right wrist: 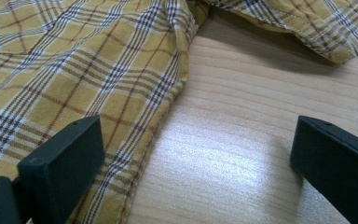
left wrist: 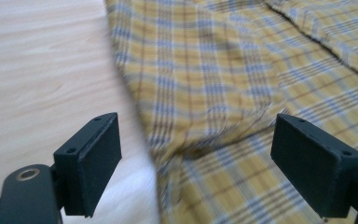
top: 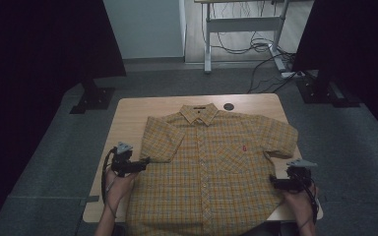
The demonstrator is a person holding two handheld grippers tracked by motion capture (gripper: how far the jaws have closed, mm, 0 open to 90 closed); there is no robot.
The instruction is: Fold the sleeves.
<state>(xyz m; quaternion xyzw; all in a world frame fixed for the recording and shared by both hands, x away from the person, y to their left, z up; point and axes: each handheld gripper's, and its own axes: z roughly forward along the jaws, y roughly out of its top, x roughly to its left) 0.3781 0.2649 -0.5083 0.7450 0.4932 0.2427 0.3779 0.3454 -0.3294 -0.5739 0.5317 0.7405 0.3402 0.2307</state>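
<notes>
Both grippers' fingers stand wide and empty; settle each side seam of the shirt (top: pixel 206 167) squarely between them, off the tabletop (top: pixel 128 113), before closing.

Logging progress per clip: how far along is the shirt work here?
Done: the plaid shirt lies spread flat, front up, on the table. In hand: left gripper and right gripper, both open, sit at its side edges, gripping nothing. Left: no fold is visible yet.
</notes>
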